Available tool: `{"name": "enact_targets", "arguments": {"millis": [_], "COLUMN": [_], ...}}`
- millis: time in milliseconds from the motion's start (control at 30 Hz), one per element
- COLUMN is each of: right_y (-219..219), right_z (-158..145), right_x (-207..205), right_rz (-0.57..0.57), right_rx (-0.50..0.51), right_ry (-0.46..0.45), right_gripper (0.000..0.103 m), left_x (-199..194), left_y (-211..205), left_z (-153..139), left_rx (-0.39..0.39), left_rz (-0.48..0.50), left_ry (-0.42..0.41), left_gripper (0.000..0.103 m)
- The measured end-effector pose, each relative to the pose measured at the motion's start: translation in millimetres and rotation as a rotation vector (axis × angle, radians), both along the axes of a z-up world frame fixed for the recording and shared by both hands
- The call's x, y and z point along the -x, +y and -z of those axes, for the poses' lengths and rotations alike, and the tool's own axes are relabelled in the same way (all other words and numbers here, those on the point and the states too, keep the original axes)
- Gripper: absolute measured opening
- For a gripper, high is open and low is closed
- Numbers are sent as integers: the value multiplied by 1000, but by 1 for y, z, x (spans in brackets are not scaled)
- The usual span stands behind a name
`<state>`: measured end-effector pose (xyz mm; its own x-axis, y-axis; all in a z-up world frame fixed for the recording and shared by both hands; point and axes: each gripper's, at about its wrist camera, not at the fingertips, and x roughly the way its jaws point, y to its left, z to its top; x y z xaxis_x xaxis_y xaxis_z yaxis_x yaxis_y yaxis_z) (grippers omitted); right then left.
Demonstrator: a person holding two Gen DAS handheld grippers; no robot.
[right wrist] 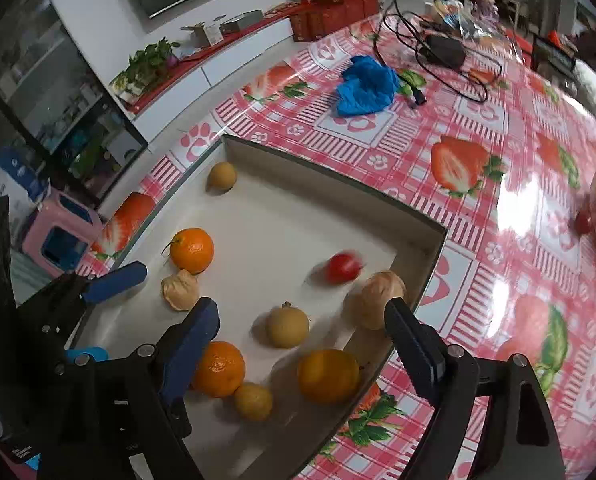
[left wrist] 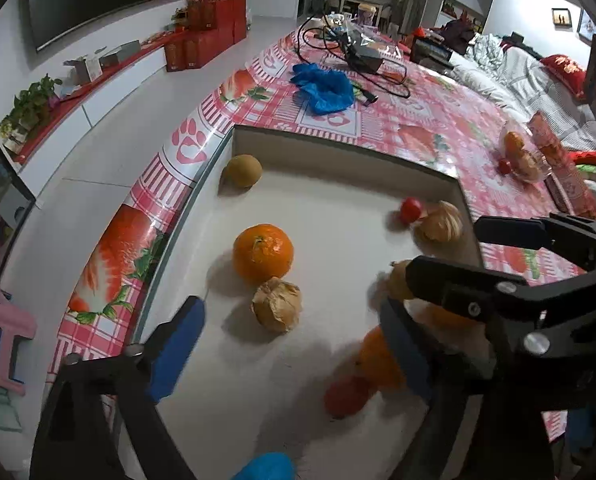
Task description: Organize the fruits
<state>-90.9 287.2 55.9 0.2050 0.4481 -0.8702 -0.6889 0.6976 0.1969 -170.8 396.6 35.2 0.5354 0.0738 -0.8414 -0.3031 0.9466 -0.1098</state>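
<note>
Left wrist view: your left gripper (left wrist: pixel 293 344) stands wide over the box (left wrist: pixel 338 152), nothing between its blue fingers (left wrist: pixel 177 348). The box sits on the desk (left wrist: pixel 418 120) at its near edge. Inside lie an orange (left wrist: pixel 262 253), a husked fruit (left wrist: pixel 277 305) touching it, and a kiwi (left wrist: pixel 241 171) in the far left corner. A small tomato (left wrist: pixel 410 209) and a second husked fruit (left wrist: pixel 440 222) sit at the far right wall. Your right gripper (left wrist: pixel 442 252) crosses in from the right, also wide, empty. More fruit near it is blurred. A bag of fruit (left wrist: pixel 520 156) rests on the desk, well apart from the box.

Right wrist view: your right gripper (right wrist: pixel 302 320) is spread wide, holding nothing. Below it in the box lie a round tan fruit (right wrist: pixel 287 327), two oranges (right wrist: pixel 219 369) (right wrist: pixel 328 376) and a small yellow fruit (right wrist: pixel 253 401). The tomato (right wrist: pixel 342 267) is motion-blurred. The left gripper (right wrist: pixel 165 292) shows open at left.
</note>
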Motion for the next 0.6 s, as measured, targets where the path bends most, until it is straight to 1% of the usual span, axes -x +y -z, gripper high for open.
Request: {"name": "enact_targets", "arguments": {"millis": [33, 100, 233, 267, 300, 333, 500, 600], "right_y": [0, -2, -8, -10, -12, -14, -20, -24], "right_z": [-2, -6, -13, -15, -16, -18, -25, -28], "right_x": [1, 4, 8, 9, 10, 12, 21, 28], "right_rz": [-4, -10, -4, -2, 2, 4, -11, -15], "right_rx": [2, 11, 20, 23, 28, 24, 51, 78], "right_ry": [-2, -10, -21, -22, -25, -35, -63, -88], "right_gripper": [87, 87, 87, 90, 98, 103, 103, 103], "left_x": [2, 5, 9, 11, 12, 14, 22, 28], "left_y": [-1, -4, -15, -20, -22, -24, -31, -36], "left_z": [-2, -8, -11, -12, -13, -14, -19, -23], "left_rx": [6, -8, -36, -51, -59, -68, -50, -75], "left_rz": [0, -4, 9, 13, 15, 17, 11, -4], "left_ry": [-8, -16, 2, 7, 10, 10, 23, 31], "left_gripper": [103, 103, 103, 103, 103, 103, 103, 103]}}
